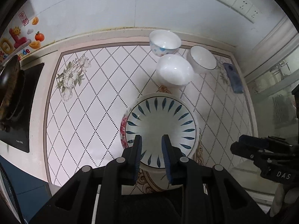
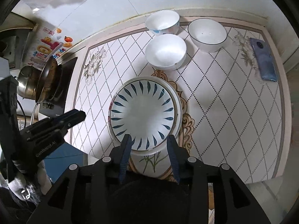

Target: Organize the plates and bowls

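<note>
The blue-leaf plate [image 2: 143, 114] lies on top of a stack of plates on the desk [image 2: 233, 112], straight ahead of and below the right tool [image 2: 149, 140]. Its near rim sits just between that tool's two fingers. The right tool is open and holds nothing. Its jaws stand wider than the left's and straddle the plate's near edge without visibly touching it.

In the left wrist view the same plate [image 1: 161, 128] lies directly ahead of the left tool [image 1: 151, 140], whose fingers are parted a little and empty. From the right wrist view, though, the left tool [image 2: 79, 114] appears off to the left of the stack and clear of it, so the right one seems the nearer and better lined up.

Beyond the plate, further along the right tool's line, stand three bowls: a plain white bowl [image 2: 166, 52] closest, a blue-flowered bowl [image 2: 162, 25] behind it, and a dark-rimmed bowl [image 2: 207, 34] ahead and to the right. They stand close together, apart from the stack.

The plate is round, so no axis matters. I judge the next reach to be straight forward.
</note>
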`<state>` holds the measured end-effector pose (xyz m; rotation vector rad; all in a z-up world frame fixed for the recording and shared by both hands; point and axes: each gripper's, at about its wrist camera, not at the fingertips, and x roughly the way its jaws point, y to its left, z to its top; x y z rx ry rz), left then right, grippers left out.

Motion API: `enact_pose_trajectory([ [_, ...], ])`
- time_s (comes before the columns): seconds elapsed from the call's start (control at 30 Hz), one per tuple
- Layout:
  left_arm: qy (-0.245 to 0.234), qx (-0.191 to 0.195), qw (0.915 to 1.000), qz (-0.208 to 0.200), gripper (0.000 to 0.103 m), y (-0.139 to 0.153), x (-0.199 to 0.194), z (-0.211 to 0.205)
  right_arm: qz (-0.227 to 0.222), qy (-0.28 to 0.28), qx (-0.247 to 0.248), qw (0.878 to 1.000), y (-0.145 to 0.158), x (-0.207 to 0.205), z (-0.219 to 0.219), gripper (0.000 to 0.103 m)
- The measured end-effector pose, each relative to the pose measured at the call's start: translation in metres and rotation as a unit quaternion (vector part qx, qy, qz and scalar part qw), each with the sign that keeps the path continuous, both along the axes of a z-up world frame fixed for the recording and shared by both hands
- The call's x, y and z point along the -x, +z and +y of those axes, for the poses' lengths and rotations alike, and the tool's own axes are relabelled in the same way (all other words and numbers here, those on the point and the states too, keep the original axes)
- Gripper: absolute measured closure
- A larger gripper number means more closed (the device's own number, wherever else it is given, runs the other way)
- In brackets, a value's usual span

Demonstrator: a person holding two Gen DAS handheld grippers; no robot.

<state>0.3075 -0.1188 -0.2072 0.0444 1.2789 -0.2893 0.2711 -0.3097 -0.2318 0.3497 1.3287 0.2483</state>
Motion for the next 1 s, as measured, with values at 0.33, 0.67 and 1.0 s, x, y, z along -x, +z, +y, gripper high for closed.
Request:
enact_pose_trajectory([
  [0.33, -0.009, 0.036, 0.9992, 0.017, 0.078, -0.019, -0.045, -0.009, 0.010, -0.056, -0.024, 0.998, -0.021, -0.023, -0.023, 0.043],
  [0.67, -0.017, 0.035, 0.9983, 0.043, 0.078, -0.098, -0.168, -0.043, -0.007, -0.172, -0.039, 0.984, -0.091, -0.139, -0.059, 0.043],
  [1.0, -0.068, 0.039, 0.9942, 0.074, 0.089, -0.154, -0.199, -0.071, 0.033, -0.196, -0.081, 0.977, -0.156, -0.195, -0.062, 0.087],
])
